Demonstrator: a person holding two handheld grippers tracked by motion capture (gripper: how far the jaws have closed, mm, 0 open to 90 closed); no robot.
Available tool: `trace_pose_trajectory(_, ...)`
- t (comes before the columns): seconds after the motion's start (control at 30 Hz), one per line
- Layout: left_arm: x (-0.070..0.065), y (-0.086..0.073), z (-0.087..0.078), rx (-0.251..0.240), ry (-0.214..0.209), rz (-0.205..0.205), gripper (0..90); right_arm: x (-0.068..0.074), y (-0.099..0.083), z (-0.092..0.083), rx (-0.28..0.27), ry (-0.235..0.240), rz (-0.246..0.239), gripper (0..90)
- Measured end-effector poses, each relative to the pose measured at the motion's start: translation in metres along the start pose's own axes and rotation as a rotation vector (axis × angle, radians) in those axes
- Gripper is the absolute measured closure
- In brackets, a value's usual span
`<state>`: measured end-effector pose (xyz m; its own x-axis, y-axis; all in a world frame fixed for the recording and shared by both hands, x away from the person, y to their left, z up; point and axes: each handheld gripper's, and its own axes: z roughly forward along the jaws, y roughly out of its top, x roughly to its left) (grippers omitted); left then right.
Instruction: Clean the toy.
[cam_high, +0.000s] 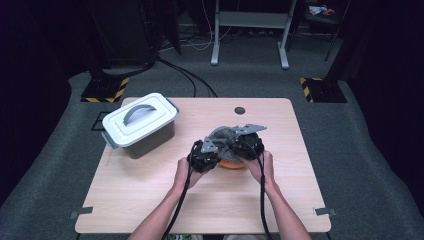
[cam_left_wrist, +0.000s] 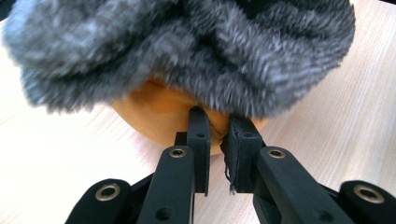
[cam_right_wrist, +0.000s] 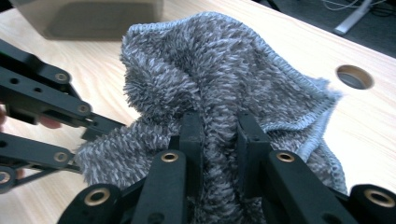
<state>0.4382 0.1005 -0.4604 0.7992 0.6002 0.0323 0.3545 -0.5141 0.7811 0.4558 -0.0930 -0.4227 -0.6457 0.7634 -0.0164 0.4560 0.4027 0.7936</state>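
Left gripper view looks along the left gripper (cam_left_wrist: 217, 133), whose fingers (cam_left_wrist: 200, 140) are clenched on the lower edge of an orange object (cam_left_wrist: 161, 116) that sits under a fluffy grey cloth (cam_left_wrist: 187, 51); what the orange object is cannot be told. In the right gripper view the right gripper (cam_right_wrist: 219, 135) has its fingers (cam_right_wrist: 192, 140) clamped on a raised fold of the grey cloth (cam_right_wrist: 224, 70), with the left gripper's black linkage coming in at 9 o'clock. From the high view, the two grippers sit close together near the middle of the worktop (cam_high: 150, 200), left gripper (cam_high: 204, 156) at 9 o'clock of the bundle and right gripper (cam_high: 248, 145) at 3 o'clock, the cloth (cam_high: 224, 135) bunched between them and an orange rim (cam_high: 231, 164) showing at 6 o'clock. A lidded grey box (cam_high: 140, 125) with a handle stands well apart at 10 o'clock, and a round hole (cam_high: 240, 110) lies at 12 o'clock.
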Motion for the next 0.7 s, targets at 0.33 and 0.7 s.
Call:
trace_pose_trajectory(0.33,0.0,-0.002,0.001,-0.004,-0.002,-0.006,81.1,-0.021,-0.01,-0.01,0.001,-0.048,0.035,75.7)
trace_pose_trajectory(0.7,0.0,-0.003,0.001,-0.007,-0.016,-0.017,81.0,-0.038,-0.025,-0.017,0.009,-0.077,0.085,75.8)
